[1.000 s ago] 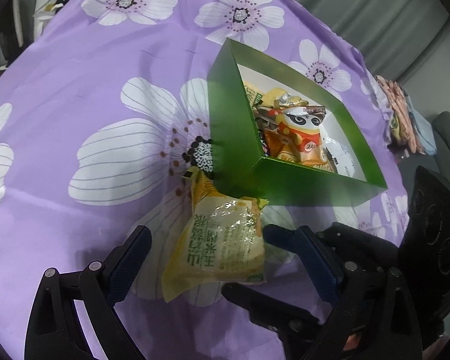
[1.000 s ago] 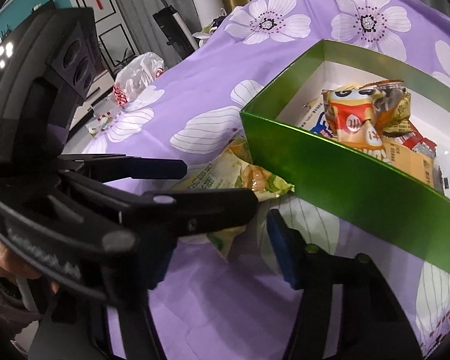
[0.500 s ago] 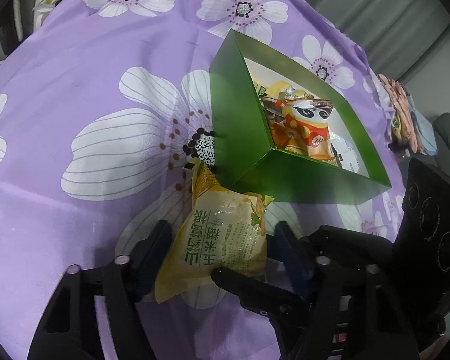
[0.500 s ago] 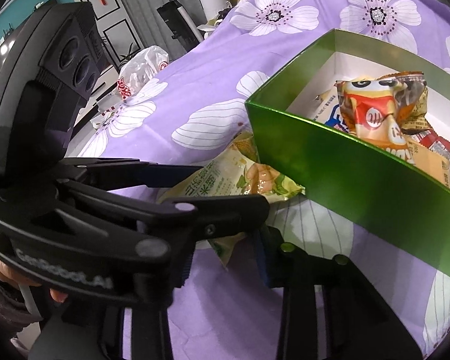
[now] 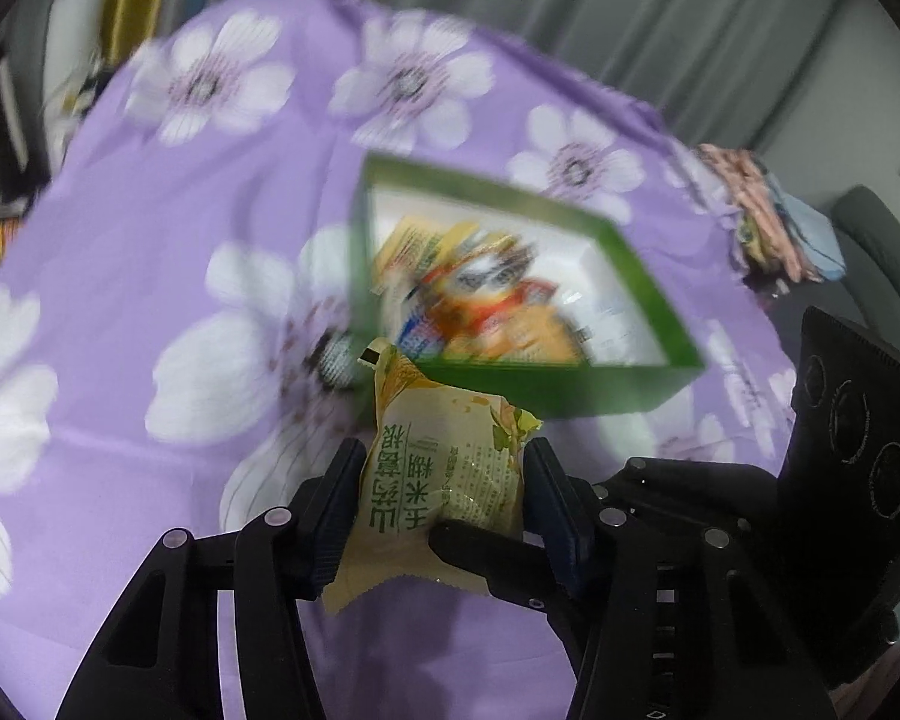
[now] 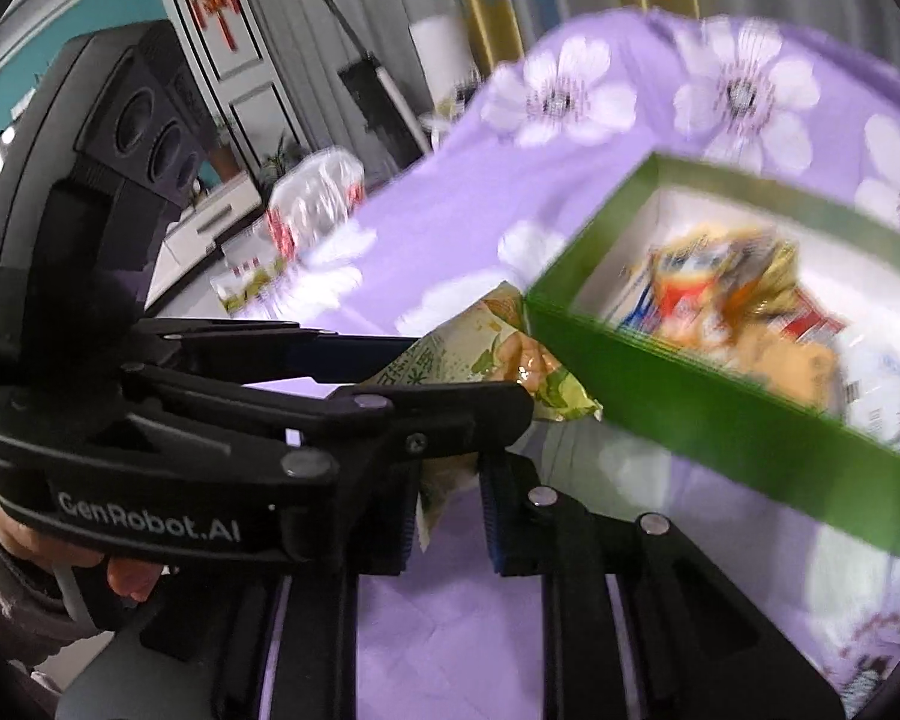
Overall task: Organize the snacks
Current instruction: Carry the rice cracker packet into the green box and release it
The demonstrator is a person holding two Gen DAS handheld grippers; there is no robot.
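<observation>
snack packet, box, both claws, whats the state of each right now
snack packet: clamped between the left claw's fingers, beside the box's near corner
green box: open on top, several snacks inside, on the purple cloth
left claw: shut on the snack packet
right claw: fingers apart, the packet's lower edge hangs between them, grip unclear

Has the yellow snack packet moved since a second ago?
Yes. The packet, clamped in the left gripper, is lifted off the cloth, its top now overlapping the green box near wall.
</observation>
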